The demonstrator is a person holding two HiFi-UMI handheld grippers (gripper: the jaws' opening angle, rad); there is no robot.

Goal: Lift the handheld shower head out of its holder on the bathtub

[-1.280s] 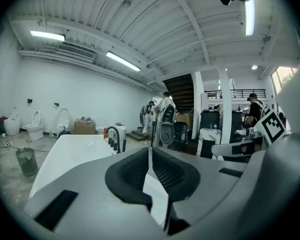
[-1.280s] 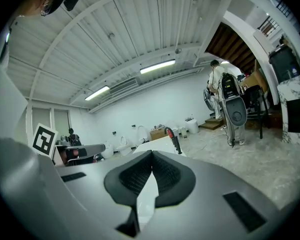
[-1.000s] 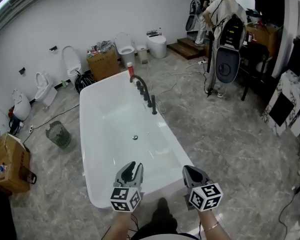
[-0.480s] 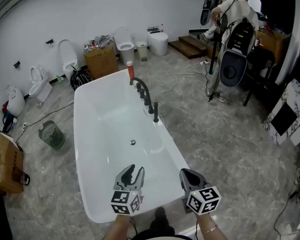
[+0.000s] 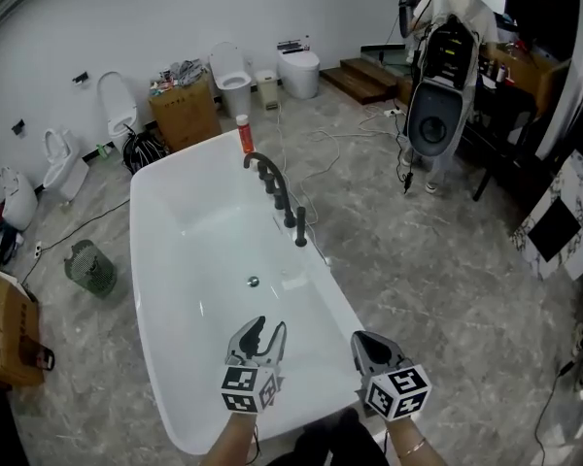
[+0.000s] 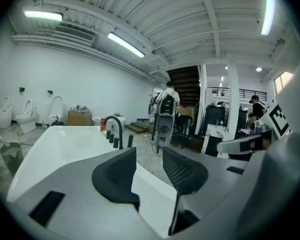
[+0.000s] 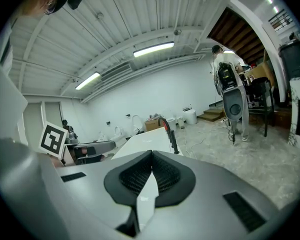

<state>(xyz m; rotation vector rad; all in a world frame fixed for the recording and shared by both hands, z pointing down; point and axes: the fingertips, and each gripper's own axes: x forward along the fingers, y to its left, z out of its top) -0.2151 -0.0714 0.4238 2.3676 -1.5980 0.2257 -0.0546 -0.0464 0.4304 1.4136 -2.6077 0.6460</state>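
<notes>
shower head [image 5: 300, 231]: upright in its holder on the bathtub [image 5: 180, 299] right rim, at the near end of the dark fittings row behind the spout [image 5: 257, 161] | left gripper [image 5: 262, 330]: jaws opening, nothing between, over tub's near end, well apart from shower head | right gripper [image 5: 367, 342]: jaws closed together, gripping nothing, at near right rim | tub: drain [image 5: 253, 281] in floor, red bottle [image 5: 243, 134] on far rim
</notes>
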